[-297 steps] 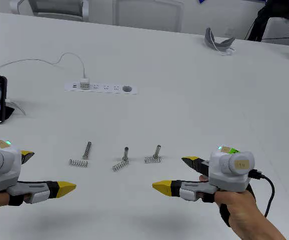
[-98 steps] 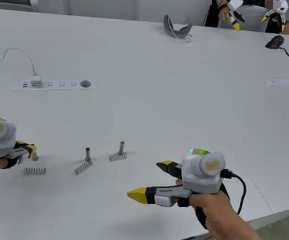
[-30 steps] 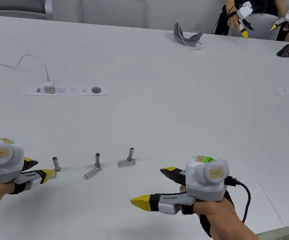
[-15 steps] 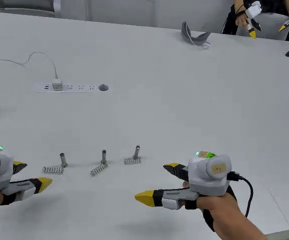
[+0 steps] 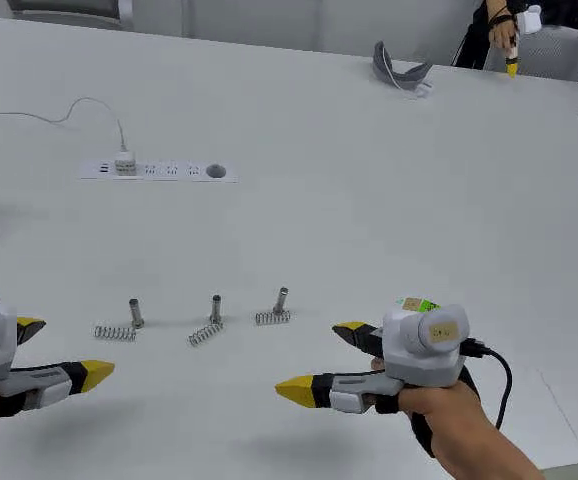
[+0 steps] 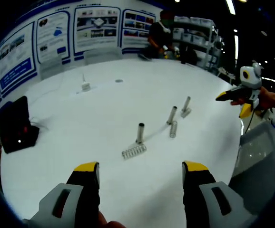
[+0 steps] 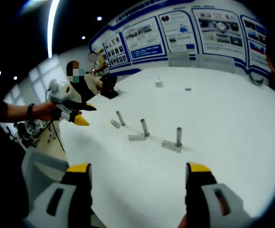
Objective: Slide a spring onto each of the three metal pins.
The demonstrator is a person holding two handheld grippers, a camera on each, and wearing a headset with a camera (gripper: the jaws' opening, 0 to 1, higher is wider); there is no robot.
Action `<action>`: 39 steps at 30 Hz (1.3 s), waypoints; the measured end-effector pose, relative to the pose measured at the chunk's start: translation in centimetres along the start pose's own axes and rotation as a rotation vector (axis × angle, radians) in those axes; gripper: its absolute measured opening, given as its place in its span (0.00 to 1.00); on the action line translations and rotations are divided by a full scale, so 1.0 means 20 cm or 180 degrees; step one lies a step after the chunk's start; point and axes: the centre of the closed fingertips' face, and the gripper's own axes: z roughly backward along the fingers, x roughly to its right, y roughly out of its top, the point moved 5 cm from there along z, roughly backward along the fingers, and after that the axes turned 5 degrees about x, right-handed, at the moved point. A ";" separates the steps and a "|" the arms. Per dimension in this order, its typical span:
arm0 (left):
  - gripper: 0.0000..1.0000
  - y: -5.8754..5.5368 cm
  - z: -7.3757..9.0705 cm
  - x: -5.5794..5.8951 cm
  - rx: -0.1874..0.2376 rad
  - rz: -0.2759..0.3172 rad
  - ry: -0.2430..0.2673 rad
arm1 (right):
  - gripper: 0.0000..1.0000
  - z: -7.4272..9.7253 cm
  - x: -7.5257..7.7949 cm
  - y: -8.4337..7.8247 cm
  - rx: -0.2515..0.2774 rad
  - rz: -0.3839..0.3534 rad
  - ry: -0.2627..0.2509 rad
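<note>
Three upright grey metal pins on a white bench, a coiled steel spring lying beside each. Left claw and right claw hover nearby, both open.

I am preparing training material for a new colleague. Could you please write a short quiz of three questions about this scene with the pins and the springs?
1. True or false: the middle metal pin already carries a spring.
2. Multiple choice: the leftmost spring lies
A) flat on the white table, next to an upright pin
B) between the jaws of a gripper
C) on top of the power strip
3. Fill in: the left hand-held gripper and the right hand-held gripper both have their jaws ___ and hold nothing.

Key: 1 false; 2 A; 3 open.
</note>
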 end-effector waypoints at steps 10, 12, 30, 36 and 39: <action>0.78 -0.05 0.03 0.02 -0.0081 -0.0042 -0.0039 | 0.83 0.00 0.00 0.00 -0.0003 -0.0003 -0.0005; 0.78 -0.05 0.02 0.02 -0.0099 -0.0071 -0.0059 | 0.83 0.00 0.00 0.00 -0.0006 -0.0002 -0.0004; 0.80 -0.05 -0.02 0.06 -0.0344 -0.0471 -0.0237 | 0.83 0.00 0.00 -0.01 -0.0059 0.0035 0.0001; 0.80 -0.05 -0.03 0.06 -0.0488 -0.0803 -0.0362 | 0.83 0.00 -0.01 -0.01 -0.0073 0.0044 0.0007; 0.79 -0.03 -0.05 0.06 -0.0523 -0.0938 -0.0433 | 0.83 0.01 -0.01 -0.02 -0.0085 0.0055 0.0008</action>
